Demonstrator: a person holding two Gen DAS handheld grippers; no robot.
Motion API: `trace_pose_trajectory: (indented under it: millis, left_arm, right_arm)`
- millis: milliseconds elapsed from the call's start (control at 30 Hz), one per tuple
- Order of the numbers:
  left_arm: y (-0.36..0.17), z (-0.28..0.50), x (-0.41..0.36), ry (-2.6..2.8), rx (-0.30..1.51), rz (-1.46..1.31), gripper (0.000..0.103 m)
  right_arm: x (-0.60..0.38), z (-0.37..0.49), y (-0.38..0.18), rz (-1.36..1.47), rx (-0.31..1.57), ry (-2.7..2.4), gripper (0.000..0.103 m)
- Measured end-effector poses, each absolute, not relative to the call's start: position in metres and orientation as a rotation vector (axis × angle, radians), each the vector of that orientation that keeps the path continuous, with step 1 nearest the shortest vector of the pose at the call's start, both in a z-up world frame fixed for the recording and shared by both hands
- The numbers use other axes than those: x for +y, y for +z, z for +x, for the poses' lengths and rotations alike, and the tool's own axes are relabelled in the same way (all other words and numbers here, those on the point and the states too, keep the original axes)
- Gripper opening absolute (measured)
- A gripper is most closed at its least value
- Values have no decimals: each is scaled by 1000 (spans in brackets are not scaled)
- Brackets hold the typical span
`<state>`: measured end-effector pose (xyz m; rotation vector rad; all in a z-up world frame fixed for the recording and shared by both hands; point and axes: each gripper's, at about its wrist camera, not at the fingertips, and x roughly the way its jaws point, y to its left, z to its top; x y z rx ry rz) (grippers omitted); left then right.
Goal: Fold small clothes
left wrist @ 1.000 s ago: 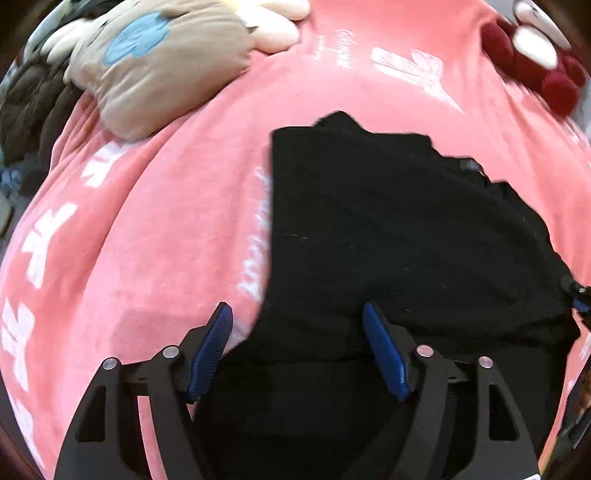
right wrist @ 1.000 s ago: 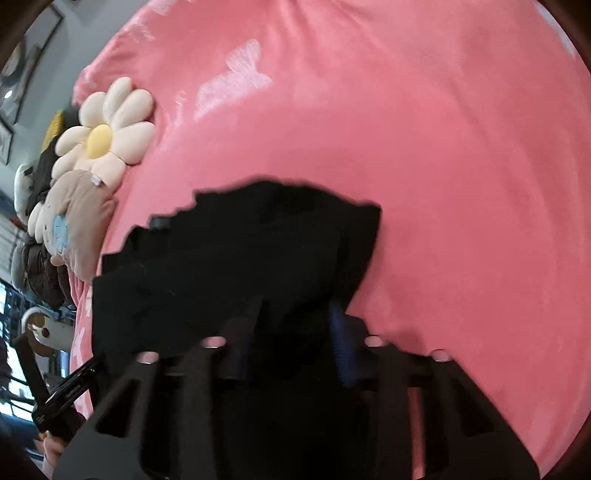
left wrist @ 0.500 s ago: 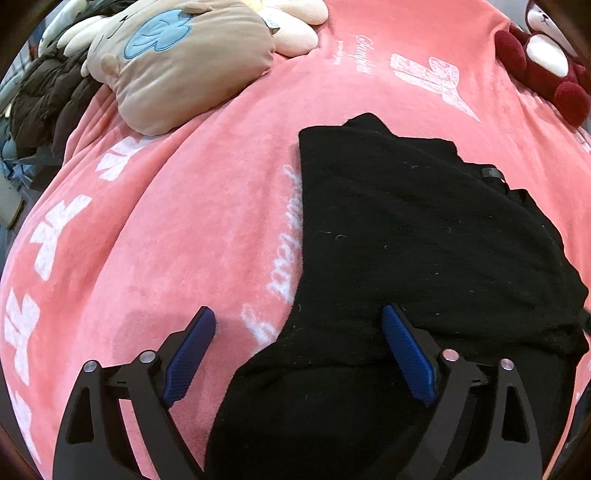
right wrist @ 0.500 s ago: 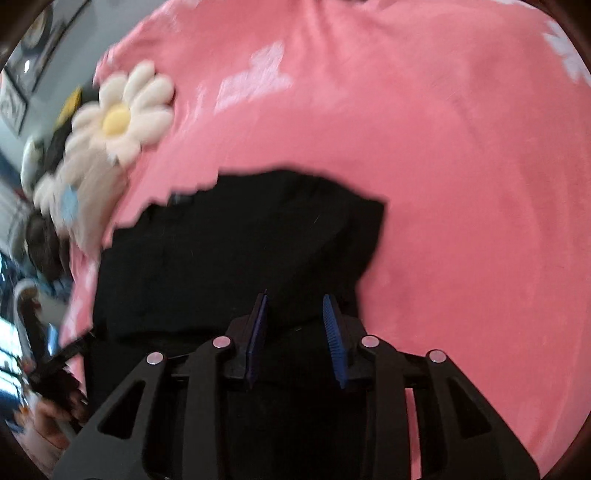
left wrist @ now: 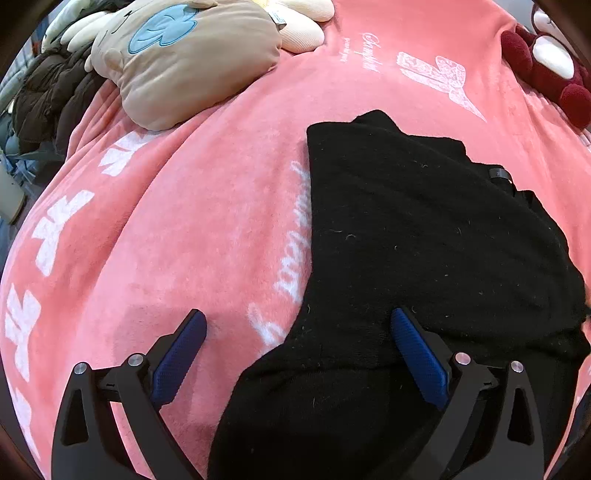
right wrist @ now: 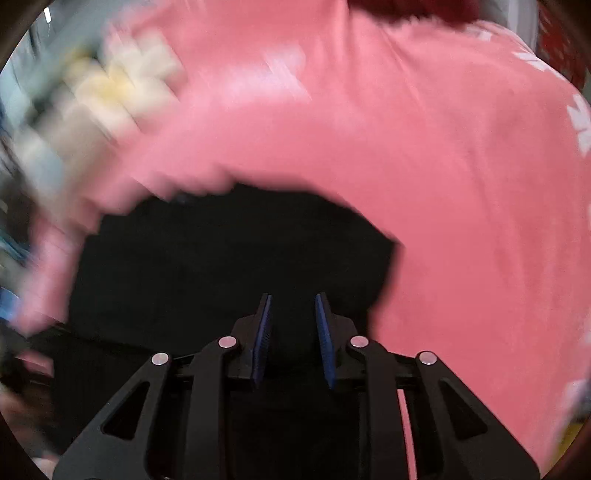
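A black garment (left wrist: 413, 236) lies folded on a pink blanket (left wrist: 192, 221). My left gripper (left wrist: 297, 325) is wide open above the garment's near left corner; its right finger is over the cloth, its left finger over the blanket. It holds nothing. In the right wrist view, which is blurred by motion, the black garment (right wrist: 229, 258) fills the lower middle. My right gripper (right wrist: 293, 306) hangs over the garment's near edge with its blue pads (right wrist: 325, 332) a narrow gap apart and nothing gripped between them.
A beige plush cushion (left wrist: 184, 55) and a cream flower cushion (left wrist: 299, 26) lie at the far left of the blanket. A dark red plush toy (left wrist: 550, 70) sits at the far right. Dark jackets (left wrist: 48, 96) are piled off the blanket's left edge.
My left gripper opened wider and drew back toward the near left of the garment. My right gripper let go of the cloth, partly opened and is swinging fast, blurring its view.
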<state>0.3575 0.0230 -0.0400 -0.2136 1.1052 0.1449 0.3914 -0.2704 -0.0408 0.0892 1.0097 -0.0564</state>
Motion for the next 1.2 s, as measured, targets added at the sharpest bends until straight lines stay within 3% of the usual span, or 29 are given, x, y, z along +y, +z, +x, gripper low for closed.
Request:
trace_pose_trajectory:
  millis: [133,233,300,400,667,800,967,1067,1133,1200]
  left_arm:
    - [-41,359,21,134,1103,-187,98]
    - [-42,359,22,128,1095,-189,98]
    - [-41,359,24,124,1104,-197,98]
    - [-35,353,28,120,1129,-214,98]
    - [-28,243,45,7,1172,-305,95]
    - [-40,177,48,-16,1242,-325,96]
    - [-43,123,46,-31,1258,-338,96]
    - [-46,104,41,-38,1250,-313,96]
    - [-48,96,38,-33,1222,-274,96]
    - [-50,93,28,-29,1208,-200,97]
  right_arm:
    - [-277,370,-10,242,916,-71,23]
    - [-263,379,-39,71,1037,-83,22]
    - [-280,372,-39,100,1008,-154,28]
    - [-305,342,-16,205,960,-219,30]
    - [-296,207,-17,194,1060,-73,33]
    - [-294,141,-32,201,1160,-77,55]
    - [-289,83,-51,255,1244,-98,63]
    - [-286,75,-61,292,1280,-104,74]
    - [-282,76,-65,282,1286,-101,87]
    - [-279,79,-67,285,1270,-104,91]
